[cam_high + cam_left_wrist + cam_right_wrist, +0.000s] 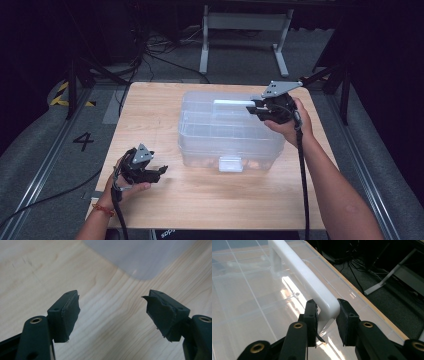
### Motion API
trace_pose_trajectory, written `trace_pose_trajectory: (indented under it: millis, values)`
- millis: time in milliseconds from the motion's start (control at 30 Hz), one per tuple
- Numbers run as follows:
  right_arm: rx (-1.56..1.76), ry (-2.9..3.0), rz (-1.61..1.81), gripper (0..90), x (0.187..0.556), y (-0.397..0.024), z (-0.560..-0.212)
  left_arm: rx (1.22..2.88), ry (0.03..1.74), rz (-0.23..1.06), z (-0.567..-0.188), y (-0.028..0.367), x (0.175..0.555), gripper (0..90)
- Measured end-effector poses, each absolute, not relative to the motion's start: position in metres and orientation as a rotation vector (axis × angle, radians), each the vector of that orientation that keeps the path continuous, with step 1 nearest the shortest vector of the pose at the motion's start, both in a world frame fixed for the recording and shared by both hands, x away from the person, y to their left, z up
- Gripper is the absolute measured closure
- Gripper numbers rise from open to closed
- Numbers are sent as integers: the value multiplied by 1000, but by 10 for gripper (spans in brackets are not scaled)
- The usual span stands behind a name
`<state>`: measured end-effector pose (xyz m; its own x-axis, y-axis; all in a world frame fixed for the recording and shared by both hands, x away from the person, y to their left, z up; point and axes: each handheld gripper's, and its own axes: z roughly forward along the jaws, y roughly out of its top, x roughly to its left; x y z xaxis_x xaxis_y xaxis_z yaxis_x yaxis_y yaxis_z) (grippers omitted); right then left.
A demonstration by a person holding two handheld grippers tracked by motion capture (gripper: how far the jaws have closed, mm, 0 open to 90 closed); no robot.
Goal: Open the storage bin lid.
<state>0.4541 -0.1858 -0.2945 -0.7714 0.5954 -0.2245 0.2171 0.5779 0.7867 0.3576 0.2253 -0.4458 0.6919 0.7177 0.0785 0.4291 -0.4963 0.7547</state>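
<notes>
- Near edge, left corner of the light wooden table [200,200]: our left gripper [159,171] hangs just above the wood, jaws apart, nothing between them, well short of the box.
- Middle to far edge: clear plastic compartment box with a white carry handle [231,103] on its lid [227,131]; white front latch [230,164] faces us.
- Far right: our right gripper [326,315] is clamped on the handle's right end, pads squeezing both sides.
- Step judged: lifting or steadying by the handle; we'd keep the grip square and pull straight up so the box doesn't swing.
- Writing: a "4" on the grey floor [83,140] left of the table; no brand readable.
</notes>
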Motion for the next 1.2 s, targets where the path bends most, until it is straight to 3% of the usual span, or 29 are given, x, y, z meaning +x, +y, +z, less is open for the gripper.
trace_pose_trajectory:
  millis: [367, 600, 1200]
  values:
    - [692, 2354, 1094, 720, 457, -190, -292, 2111, 743, 556, -407, 200, 349, 344]
    - [703, 2365, 1090, 720, 459, -190, -290, 2142, 664, 519, -398, 185, 350, 378]
    - [736, 2381, 1105, 720, 466, -192, -285, 2228, 573, 484, -399, 158, 352, 352]
